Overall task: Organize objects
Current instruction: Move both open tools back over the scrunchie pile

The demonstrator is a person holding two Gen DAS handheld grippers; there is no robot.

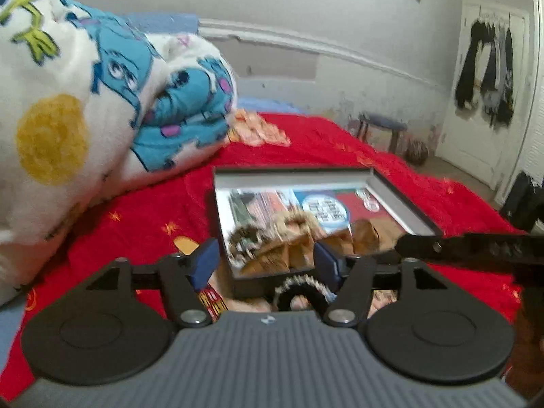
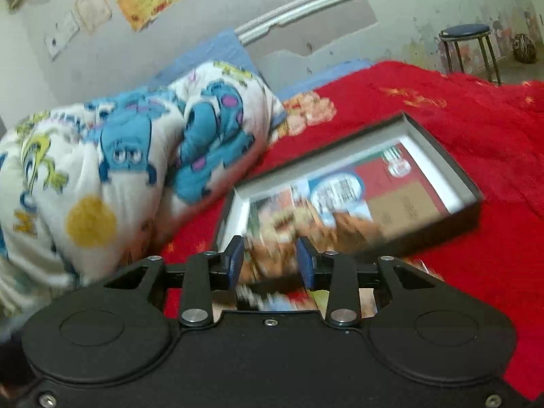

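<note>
Bedroom, worn pale walls with a white moulding rail; a bed covered by a red blanket carries everything. No earlier view to compare against.

- Cartoon-print quilt, white with blue and green monsters and a yellow dot, bundled at the head end of the bed, left in both views.
- Shallow dark box with pale inner walls lies open-side-up on the red blanket, toward the middle of the bed, near the quilt but apart from it. Inside: flat colourful printed items, and what looks like brown furry material at the near end; blur prevents a firmer reading.
- More printed material lies on the blanket just in front of the box's near wall, under the tongs in both views; details smeared.
- Left tongs: jaws spread wide, blue pads apart, nothing between them. The near end of the box sits directly ahead of and between the pads, not touched.
- Right tongs: jaws partly open, narrower gap than the left, nothing gripped. Box's near-left corner lies just beyond the tips; the box runs away toward the upper right.
- Black arm of the other tool crosses the right edge of the left wrist view.
- Blue-topped stool and a ball on the floor past the far side of the bed; dark clothes hang on a white door.
</note>
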